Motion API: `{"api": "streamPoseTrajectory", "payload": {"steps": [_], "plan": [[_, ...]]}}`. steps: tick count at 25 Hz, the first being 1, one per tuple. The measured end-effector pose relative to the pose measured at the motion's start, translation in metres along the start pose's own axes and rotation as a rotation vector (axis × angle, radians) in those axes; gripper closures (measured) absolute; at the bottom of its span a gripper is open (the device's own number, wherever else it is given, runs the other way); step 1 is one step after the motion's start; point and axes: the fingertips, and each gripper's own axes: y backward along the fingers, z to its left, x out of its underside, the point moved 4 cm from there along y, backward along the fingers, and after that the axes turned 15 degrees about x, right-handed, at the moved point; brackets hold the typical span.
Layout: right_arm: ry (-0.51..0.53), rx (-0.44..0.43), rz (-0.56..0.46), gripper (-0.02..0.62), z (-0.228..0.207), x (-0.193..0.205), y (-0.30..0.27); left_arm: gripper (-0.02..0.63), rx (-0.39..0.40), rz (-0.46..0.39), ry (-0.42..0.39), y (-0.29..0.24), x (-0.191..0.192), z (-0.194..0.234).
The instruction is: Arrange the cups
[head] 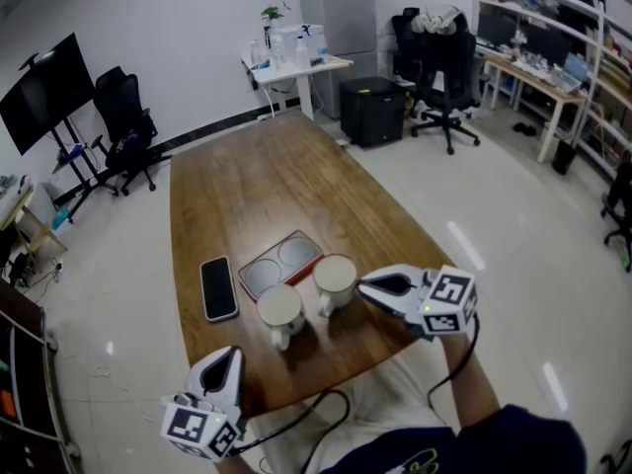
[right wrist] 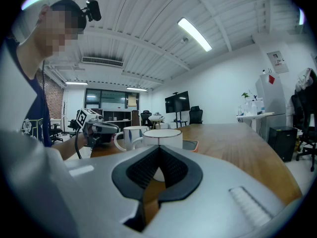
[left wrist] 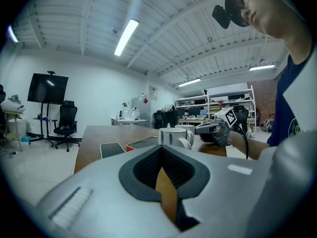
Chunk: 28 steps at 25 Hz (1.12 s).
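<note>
Cups, two of them, stand side by side between the two tongs: the left cup [head: 279, 309] lies just ahead and a little right of the left tongs [head: 231, 352], and the right cup [head: 335, 279] sits straight in front of the right tongs [head: 362, 286], just off their tip and, as far as the head view shows, not touched. Both tongs are pressed together and carry nothing. Past the cups, on the far side from both tongs, lies a tray [head: 259, 282] with two round hollows, which is probably where the cups belong. To do this step well, each pair of tongs needs to spread before closing in, then take its cup by the wall or rim with the pinch square, so the cup lifts upright instead of tipping. Both handles point back toward the near edge and could snag an approach from that side. The cups touch or nearly touch, so moving one alone risks nudging its neighbour. They stand close to the near edge of the worktop [head: 257, 181], and the left tongs hover at that edge, so any push should go away from it. A phone [head: 218, 287] lies ahead of the left tongs beside the tray, narrowing that side. Beyond the tray the wood is bare and gives room.
</note>
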Motion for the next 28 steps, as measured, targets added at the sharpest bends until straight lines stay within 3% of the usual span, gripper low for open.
{"api": "streamPoseTrajectory", "payload": {"steps": [4,5,6,7,8,10,15,23,26,28], "plan": [[-0.003,0.025,0.001,0.595,-0.001,0.001,0.0,0.601,0.0,-0.001,-0.001,0.001,0.001,-0.001],[-0.004,0.032,0.004,0.547,-0.003,0.001,-0.002,0.601,0.0,-0.003,-0.002,0.001,0.002,-0.001],[-0.003,0.02,0.011,0.406,-0.002,0.002,-0.004,0.601,0.0,-0.003,-0.003,0.001,0.002,-0.001],[0.001,-0.012,0.021,0.162,0.001,0.003,-0.006,0.601,-0.001,-0.003,-0.004,0.001,0.003,0.0],[0.009,-0.053,0.03,0.129,0.005,0.003,-0.008,0.601,-0.001,-0.003,-0.004,0.001,0.003,0.0],[0.022,-0.117,0.057,0.13,0.011,0.003,-0.014,0.601,-0.003,-0.003,-0.003,0.001,0.002,-0.001],[0.039,-0.177,0.113,0.131,0.012,0.007,-0.034,0.601,-0.003,-0.002,-0.008,0.0,-0.001,-0.002],[0.036,-0.183,0.108,0.143,0.016,-0.002,-0.051,0.601,-0.001,-0.007,-0.015,0.0,-0.003,-0.002],[0.022,-0.138,0.102,0.224,0.011,-0.002,-0.054,0.601,-0.001,-0.006,-0.017,-0.001,-0.003,-0.003],[0.018,-0.12,0.102,0.229,0.01,-0.003,-0.054,0.601,-0.001,-0.007,-0.018,0.0,-0.004,-0.003]]}}
